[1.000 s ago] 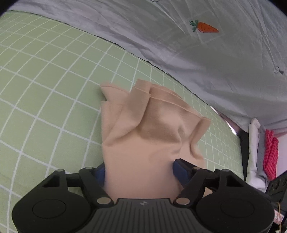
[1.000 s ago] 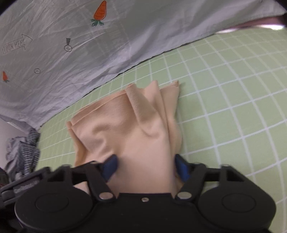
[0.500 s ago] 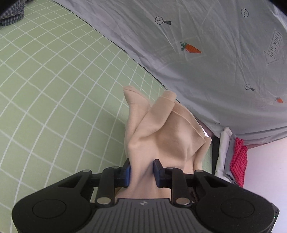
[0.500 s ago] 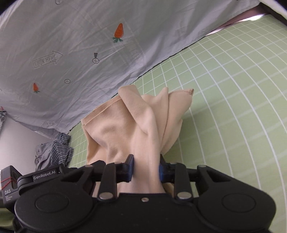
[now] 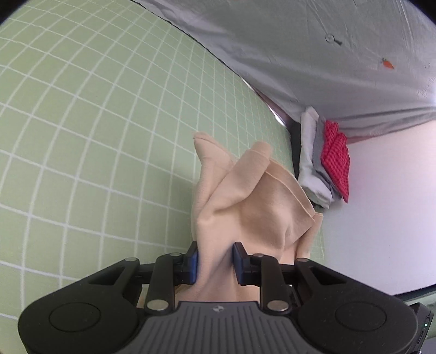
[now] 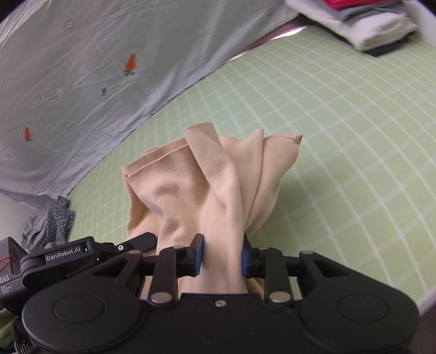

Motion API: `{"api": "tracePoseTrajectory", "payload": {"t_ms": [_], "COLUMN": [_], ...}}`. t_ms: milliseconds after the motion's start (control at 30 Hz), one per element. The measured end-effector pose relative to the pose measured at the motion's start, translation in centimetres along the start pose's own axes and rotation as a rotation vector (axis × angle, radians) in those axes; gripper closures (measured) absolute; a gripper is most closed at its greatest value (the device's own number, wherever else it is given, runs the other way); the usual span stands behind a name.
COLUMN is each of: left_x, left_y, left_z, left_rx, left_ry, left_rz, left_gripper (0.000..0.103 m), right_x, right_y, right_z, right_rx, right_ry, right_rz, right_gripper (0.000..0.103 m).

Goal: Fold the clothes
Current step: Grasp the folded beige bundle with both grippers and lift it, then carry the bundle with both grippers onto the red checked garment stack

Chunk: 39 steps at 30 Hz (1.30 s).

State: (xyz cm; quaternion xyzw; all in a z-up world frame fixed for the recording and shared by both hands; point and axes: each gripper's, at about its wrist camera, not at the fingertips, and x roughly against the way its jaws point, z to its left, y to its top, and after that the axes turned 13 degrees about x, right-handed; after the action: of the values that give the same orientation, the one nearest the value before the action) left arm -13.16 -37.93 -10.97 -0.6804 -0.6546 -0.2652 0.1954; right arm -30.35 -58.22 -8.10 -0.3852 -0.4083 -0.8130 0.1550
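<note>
A folded beige garment (image 5: 250, 201) hangs bunched above the green checked mat (image 5: 95, 122). My left gripper (image 5: 215, 260) is shut on its near edge, blue pads pinching the cloth from both sides. In the right wrist view the same beige garment (image 6: 207, 185) rises from my right gripper (image 6: 222, 257), which is shut on another part of the near edge. The garment's far corners droop free above the mat (image 6: 340, 122). The left gripper's body (image 6: 68, 256) shows at the left edge of the right wrist view.
A grey sheet with carrot prints (image 6: 95, 68) (image 5: 340, 54) borders the mat. A stack of folded clothes, red checked on top (image 5: 329, 160), sits past the mat's far corner; the stack (image 6: 362, 24) also shows top right. A crumpled striped garment (image 6: 51, 223) lies at the left.
Both grippers went from open around the garment to shut on it. The garment has been lifted off the mat and carried toward the stack of folded clothes.
</note>
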Motion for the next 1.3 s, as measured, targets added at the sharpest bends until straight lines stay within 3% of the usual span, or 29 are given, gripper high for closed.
{"api": "tracePoseTrajectory", "payload": {"t_ms": [133,300,467,600,733,933,1100,1200,1300], "left_x": [-3.1,-8.8,-15.7,-20.5,-24.0,-29.4,-32.2,-36.1,-40.8], "left_y": [-2.9,-7.0,-10.4,-10.8,-10.5,-5.1,1.0,5.5,9.6], "left_z": [-3.4,-8.6,-16.0,-22.4,-29.5,-38.3,-44.8,-46.8,-46.0], "left_rx": [-0.053,-0.075,-0.098,-0.088,-0.186,-0.287,-0.444,-0.484,-0.451], "left_ry": [-0.006,0.002,-0.047,-0.095,-0.155,-0.234,-0.271,-0.203,-0.04], "left_rz": [-0.001,-0.077,-0.124,-0.11,-0.147,-0.171,-0.287,-0.355,-0.369], "left_gripper": [0.077,0.078,0.078,0.078,0.078,0.078,0.077,0.072,0.07], "right_x": [1.3,2.6,4.2,7.4,9.7,11.5,9.6,5.9,0.5], "right_y": [-1.2,0.6,5.7,9.9,14.7,23.2,32.9,38.4,42.6], "right_z": [-4.6,-11.8,-20.8,-26.8,-30.6,-35.6,-37.7,-38.7,-39.9], "right_rx": [-0.056,-0.03,0.036,0.093,0.151,0.208,0.275,0.287,0.266], "right_ry": [-0.021,0.01,0.061,0.022,-0.019,-0.061,-0.073,-0.105,-0.209], "right_rz": [-0.018,-0.069,-0.117,-0.207,-0.306,-0.455,-0.582,-0.636,-0.618], "right_gripper": [0.076,0.076,0.076,0.077,0.077,0.077,0.076,0.073,0.069]}}
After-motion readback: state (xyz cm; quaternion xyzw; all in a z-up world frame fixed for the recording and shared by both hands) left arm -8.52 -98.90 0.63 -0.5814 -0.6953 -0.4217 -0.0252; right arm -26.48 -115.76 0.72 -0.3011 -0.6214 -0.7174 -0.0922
